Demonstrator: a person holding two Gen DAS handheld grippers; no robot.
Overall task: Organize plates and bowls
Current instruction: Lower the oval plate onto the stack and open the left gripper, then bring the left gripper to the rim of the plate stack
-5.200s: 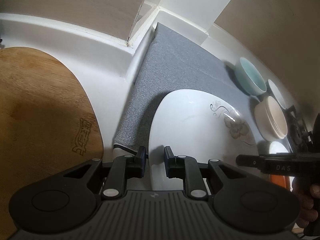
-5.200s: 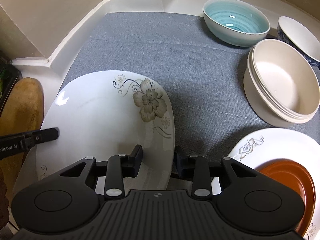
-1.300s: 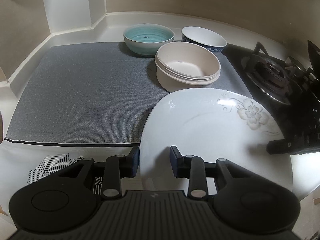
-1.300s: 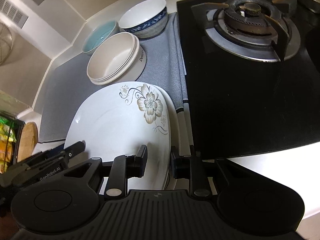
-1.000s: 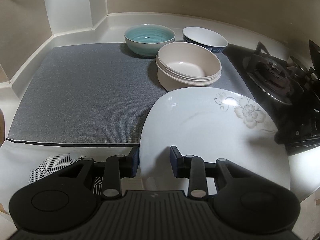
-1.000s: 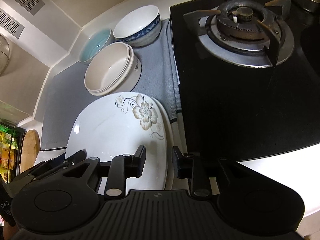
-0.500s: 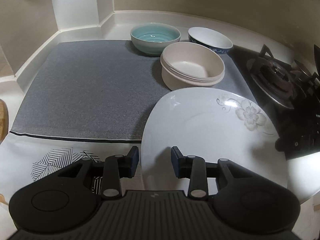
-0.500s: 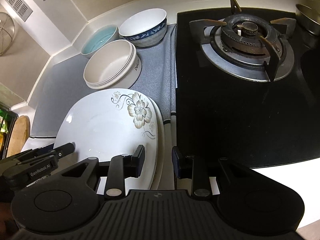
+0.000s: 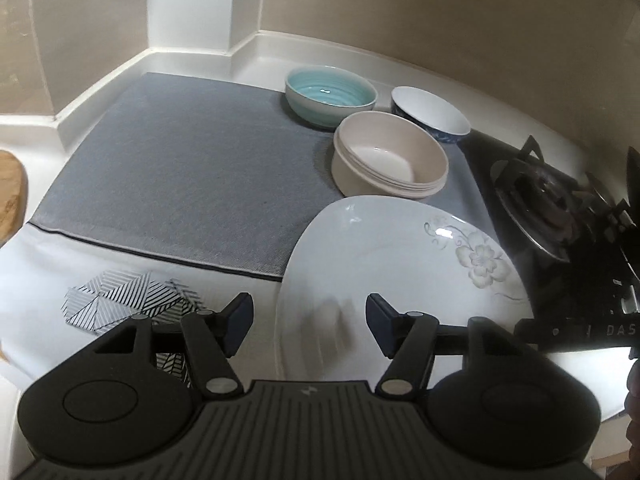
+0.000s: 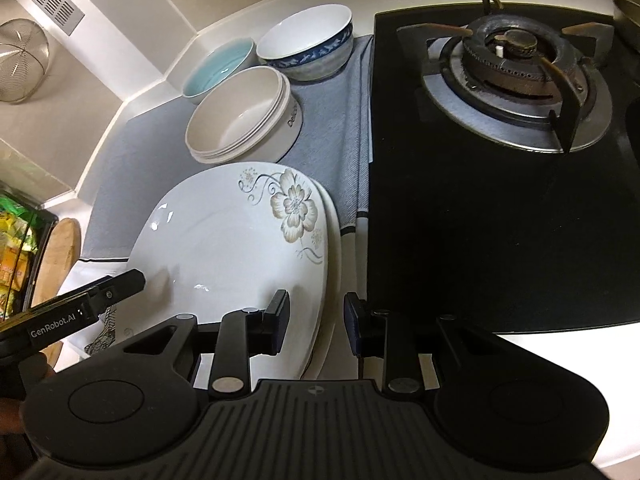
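A white flower-print plate [image 9: 384,256] lies stacked on a second plate [image 10: 334,220] at the mat's front right corner. My left gripper [image 9: 310,324] is open, its fingers spread either side of the plate's near-left rim. My right gripper [image 10: 316,320] is open over the plates' near-right edge. Behind the plates stand stacked beige bowls [image 9: 390,160], a teal bowl [image 9: 330,94] and a blue-patterned white bowl [image 9: 430,118]. The same plate [image 10: 240,248] and beige bowls [image 10: 240,120] show in the right wrist view.
A grey mat [image 9: 180,168] covers the counter. A gas stove [image 10: 516,64] lies to the right of the plates. A striped coaster [image 9: 124,304] lies at the counter's front. A wooden board [image 9: 10,192] is at far left. Walls close the back corner.
Both grippers carried the flower plate from the mat's left side onto the plate at the right. In the last half second both grippers opened and let it go.
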